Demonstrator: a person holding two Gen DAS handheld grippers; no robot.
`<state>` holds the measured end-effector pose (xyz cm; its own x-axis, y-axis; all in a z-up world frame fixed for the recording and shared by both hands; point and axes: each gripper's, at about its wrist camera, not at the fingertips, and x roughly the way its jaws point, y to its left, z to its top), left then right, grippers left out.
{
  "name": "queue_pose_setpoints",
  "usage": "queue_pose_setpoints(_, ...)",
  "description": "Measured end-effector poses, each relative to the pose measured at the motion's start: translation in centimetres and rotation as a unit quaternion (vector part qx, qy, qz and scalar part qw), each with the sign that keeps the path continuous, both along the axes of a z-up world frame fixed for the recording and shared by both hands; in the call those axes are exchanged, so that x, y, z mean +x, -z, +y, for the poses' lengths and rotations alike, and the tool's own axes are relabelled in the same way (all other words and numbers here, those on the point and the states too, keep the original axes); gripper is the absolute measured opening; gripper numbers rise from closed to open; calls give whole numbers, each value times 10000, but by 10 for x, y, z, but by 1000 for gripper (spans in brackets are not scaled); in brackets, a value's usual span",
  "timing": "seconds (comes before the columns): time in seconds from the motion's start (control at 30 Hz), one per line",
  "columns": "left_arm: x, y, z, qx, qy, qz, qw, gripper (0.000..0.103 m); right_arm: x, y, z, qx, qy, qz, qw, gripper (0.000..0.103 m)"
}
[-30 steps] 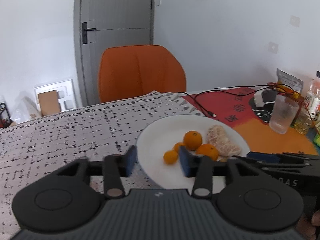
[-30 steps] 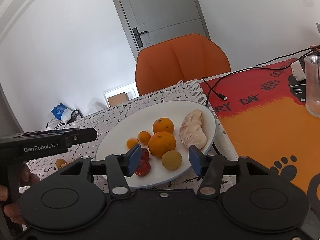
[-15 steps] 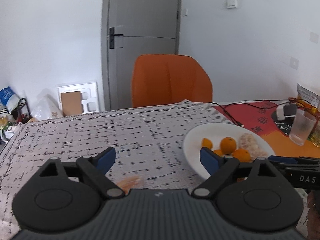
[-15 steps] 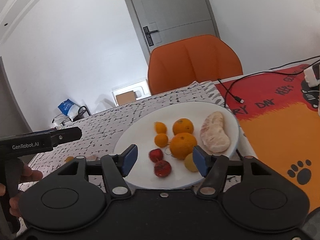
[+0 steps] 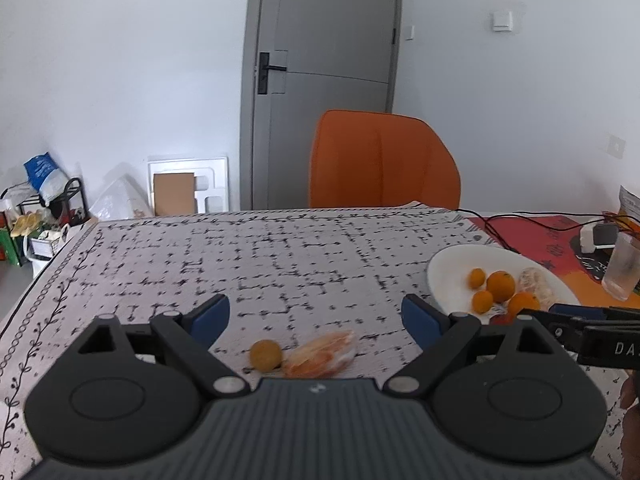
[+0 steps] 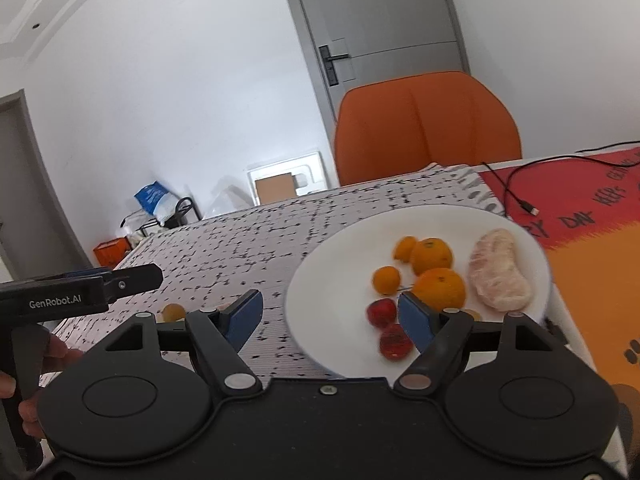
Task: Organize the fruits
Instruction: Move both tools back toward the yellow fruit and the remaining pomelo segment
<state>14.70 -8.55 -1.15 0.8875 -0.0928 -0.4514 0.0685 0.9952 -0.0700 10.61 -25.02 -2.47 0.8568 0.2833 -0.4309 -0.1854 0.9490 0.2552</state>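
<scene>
Left gripper [image 5: 316, 318]: jaws wide apart, nothing clamped. On the table [image 5: 280, 264], low between the blue pads and close to the gripper body, lie a small yellow-orange fruit [image 5: 265, 355] and, just to its right and touching or nearly so, a peeled orange segment cluster [image 5: 322, 354]; blurred, so the contact is uncertain. Neither pad touches either piece.

Right gripper [image 6: 332, 316]: jaws opening, nothing pressed between them. The gap frames bare cloth and the near-left rim of the white plate [image 6: 320, 280]. Right pad sits in front of the plate's fruit without visible contact.

Plate contents, right wrist view:
- 2 large oranges [image 6: 434, 258], one behind the other, near centre
- 2 small orange fruits [image 6: 386, 280] left of them
- 2 red fruits [image 6: 382, 312] at the near edge, the nearer one partly behind the right pad
- 1 pale peeled citrus piece [image 6: 500, 276] on the right side
- a yellowish fruit, mostly hidden behind the right finger

The plate stands at the right end of the black-and-white patterned cloth, beside a red-and-orange mat [image 6: 592, 240] with a black cable [image 6: 516, 188] on it. The 2 loose pieces lie well to the plate's left.

An orange chair [image 5: 384, 160] stands behind the table, a grey door [image 5: 324, 80] beyond. A clear glass [image 5: 622, 268] is at the far right in the left wrist view.
</scene>
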Motion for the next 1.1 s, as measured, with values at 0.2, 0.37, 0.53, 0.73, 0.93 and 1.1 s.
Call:
queue_pose_setpoints(0.2,-3,7,17,-113,-95,47,9999,92,2,-1,17,-117,-116,-56,9998,93)
queue_pose_setpoints(0.37,-5,13,32,-189,-257,111,9994,91,4,-2,34,-297,-360,-129,9988,103)
queue_pose_setpoints(0.53,-3,18,46,-293,-354,244,9986,89,9,-1,51,-448,-510,-98,9976,103)
queue_pose_setpoints(0.73,0,24,56,-368,-349,314,9982,85,15,-2,67,-514,-648,-49,9966,103)
queue_pose_setpoints(0.93,4,30,63,-518,-340,449,9971,70,18,0,79,-614,-810,-79,9948,103)
queue_pose_setpoints(1.1,4,33,70,-595,-369,522,9962,61,23,2,91,-733,-967,-37,9926,102)
